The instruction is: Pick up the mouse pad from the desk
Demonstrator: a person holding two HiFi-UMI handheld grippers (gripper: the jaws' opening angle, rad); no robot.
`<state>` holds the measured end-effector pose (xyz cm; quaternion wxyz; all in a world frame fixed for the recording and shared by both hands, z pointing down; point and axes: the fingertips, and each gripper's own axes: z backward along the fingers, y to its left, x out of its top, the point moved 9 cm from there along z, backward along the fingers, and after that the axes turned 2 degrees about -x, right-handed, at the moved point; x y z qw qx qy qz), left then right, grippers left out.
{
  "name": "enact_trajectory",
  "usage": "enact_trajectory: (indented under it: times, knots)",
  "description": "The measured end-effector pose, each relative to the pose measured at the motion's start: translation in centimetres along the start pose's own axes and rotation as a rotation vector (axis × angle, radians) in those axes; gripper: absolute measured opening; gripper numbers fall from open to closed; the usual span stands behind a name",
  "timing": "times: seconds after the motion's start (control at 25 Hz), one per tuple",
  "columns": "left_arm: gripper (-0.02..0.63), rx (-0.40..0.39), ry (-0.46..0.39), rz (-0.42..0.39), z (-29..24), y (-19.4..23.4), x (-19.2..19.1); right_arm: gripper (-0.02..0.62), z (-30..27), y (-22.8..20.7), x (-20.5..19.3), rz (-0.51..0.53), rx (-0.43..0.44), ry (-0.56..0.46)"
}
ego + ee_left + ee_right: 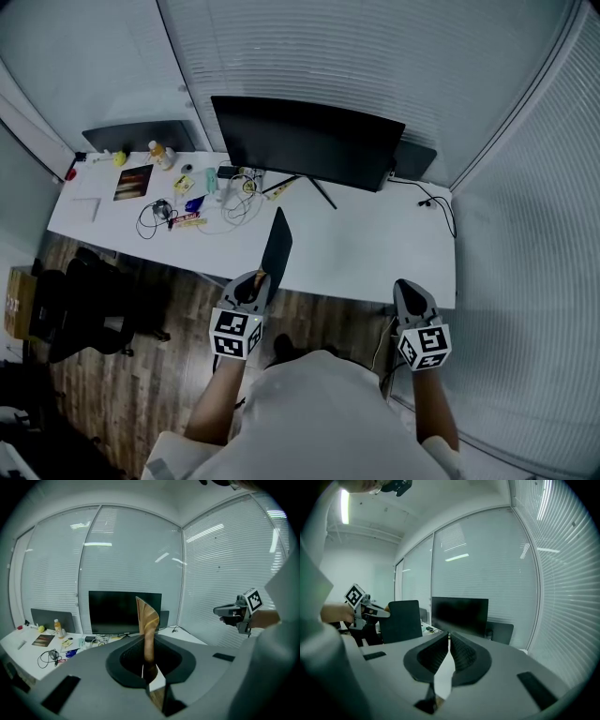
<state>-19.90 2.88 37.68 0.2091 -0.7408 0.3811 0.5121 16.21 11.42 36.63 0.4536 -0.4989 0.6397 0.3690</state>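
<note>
Your left hand-held gripper (pixel 255 279) is clamped on the bottom edge of the mouse pad (pixel 277 244), holding it upright above the near edge of the desk (pixel 375 253), while your right hand-held gripper (pixel 406 287) has its jaws together and empty, near-right.

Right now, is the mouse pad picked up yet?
Nearly finished. Done: the mouse pad is off the desk, standing on edge in the air. In hand: the left tongs are clamped on its lower end. Left: nothing more to grab; the right tongs are shut and empty.
</note>
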Motion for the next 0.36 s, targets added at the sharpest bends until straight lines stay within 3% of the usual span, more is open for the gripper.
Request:
enact_trajectory:
  times: [0.36]
  knots:
    - [0.040,0.005,-0.013,0.007,0.58,-0.27,0.27,0.038,0.05,0.03,0.26,0.003,0.006,-0.005]
